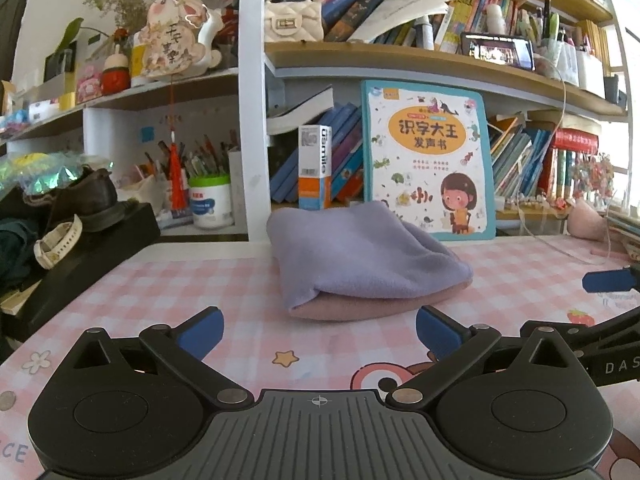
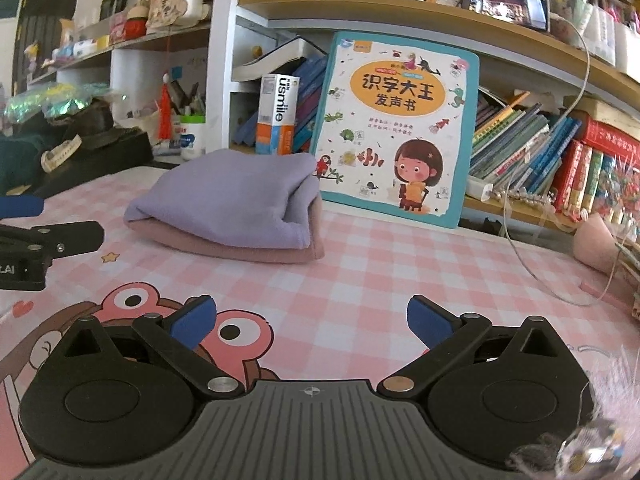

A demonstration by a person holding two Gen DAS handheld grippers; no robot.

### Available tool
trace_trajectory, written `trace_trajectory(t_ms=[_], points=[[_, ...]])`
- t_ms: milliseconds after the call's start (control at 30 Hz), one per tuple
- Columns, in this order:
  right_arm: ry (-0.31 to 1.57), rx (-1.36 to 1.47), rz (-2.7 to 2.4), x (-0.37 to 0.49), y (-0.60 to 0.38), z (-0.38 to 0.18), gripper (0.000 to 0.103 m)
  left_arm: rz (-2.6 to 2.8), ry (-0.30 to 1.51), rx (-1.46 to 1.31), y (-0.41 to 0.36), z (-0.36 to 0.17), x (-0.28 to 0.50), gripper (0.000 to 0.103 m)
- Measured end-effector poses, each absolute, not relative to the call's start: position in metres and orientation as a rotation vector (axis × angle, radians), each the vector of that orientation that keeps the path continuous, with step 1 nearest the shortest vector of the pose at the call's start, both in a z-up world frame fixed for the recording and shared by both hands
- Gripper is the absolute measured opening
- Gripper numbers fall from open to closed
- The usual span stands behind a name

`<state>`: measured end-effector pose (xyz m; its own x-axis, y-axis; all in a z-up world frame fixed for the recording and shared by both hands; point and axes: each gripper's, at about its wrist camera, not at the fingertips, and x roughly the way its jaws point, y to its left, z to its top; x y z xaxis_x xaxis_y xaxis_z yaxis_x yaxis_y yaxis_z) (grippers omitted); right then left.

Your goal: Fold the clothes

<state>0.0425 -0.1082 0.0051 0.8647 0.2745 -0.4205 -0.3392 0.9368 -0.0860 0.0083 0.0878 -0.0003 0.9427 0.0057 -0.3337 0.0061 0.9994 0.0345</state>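
Folded clothes (image 1: 360,264) beyond left tool (image 1: 320,334)

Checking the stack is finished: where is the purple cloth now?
In both views, the purple cloth lies folded on the pink cloth, mid-table before the picture book.

Folded lilac cloth (image 1: 360,256) on pink cloth (image 1: 360,308), beyond wide-spread left gripper (image 1: 320,334).

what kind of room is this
Probably a child's study or bedroom at home: crowded bookshelves, a children's picture book leaning behind folded clothes, and a pink checked cartoon desk mat.
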Motion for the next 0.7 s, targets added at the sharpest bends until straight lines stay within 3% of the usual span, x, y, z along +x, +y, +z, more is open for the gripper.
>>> trace_trajectory(t_ms=[700], points=[[0.412,-0.211,0.34,0.0404,-0.1,0.0044,0.103,0.016,0.371,0.046,0.0866,-0.0023,0.012,0.103]])
